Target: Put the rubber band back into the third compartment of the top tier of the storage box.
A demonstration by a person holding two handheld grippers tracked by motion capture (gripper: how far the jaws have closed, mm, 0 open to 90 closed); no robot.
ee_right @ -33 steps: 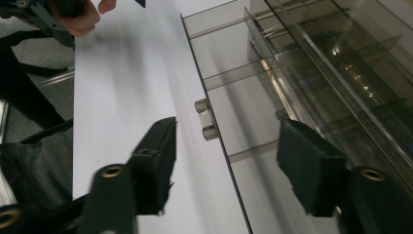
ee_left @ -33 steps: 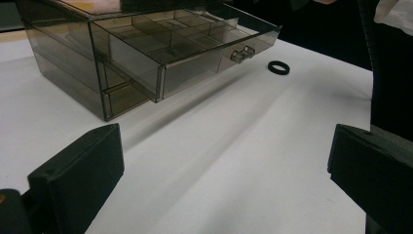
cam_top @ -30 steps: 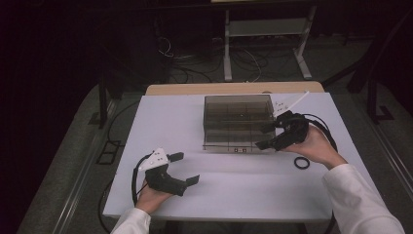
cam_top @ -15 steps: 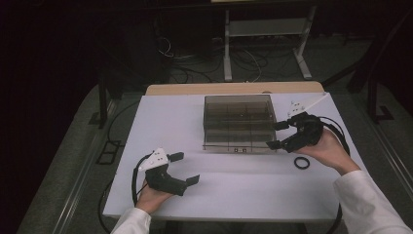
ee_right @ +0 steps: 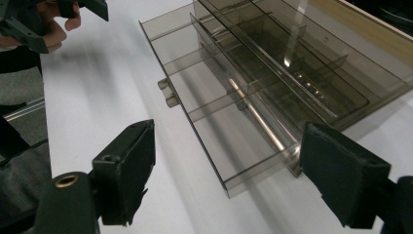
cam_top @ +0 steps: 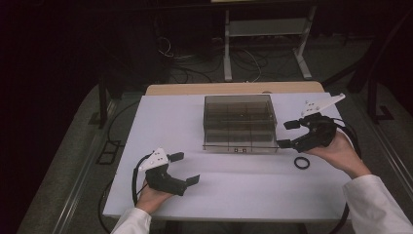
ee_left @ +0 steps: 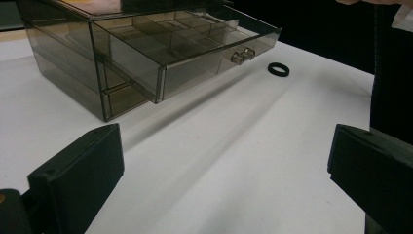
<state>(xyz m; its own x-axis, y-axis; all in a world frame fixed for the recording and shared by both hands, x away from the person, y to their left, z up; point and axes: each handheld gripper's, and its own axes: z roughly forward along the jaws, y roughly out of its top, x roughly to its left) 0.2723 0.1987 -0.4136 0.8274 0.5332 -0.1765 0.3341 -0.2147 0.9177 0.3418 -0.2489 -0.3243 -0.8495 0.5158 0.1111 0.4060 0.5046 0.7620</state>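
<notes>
While my right gripper [cam_top: 291, 133] hangs wide open beside the pulled-out drawer [ee_left: 195, 53], I am getting ready to go for the black ring [cam_top: 302, 163].

Its jaws have just been opening, and nothing sits between them now. The smoky clear drawer box [cam_top: 239, 122] stands just ahead of this gripper, with the top drawer slid out and its little compartments looking empty. The ring lies flat on the white table [cam_top: 234, 190], near my right hand and a bit behind the jaws, apart from the box. My left gripper [cam_top: 187, 168] is wide open too, holding nothing, well off from the box. I think the next move is to swing the right gripper back over the ring, come down, and pinch it softly so it does not slide away.
</notes>
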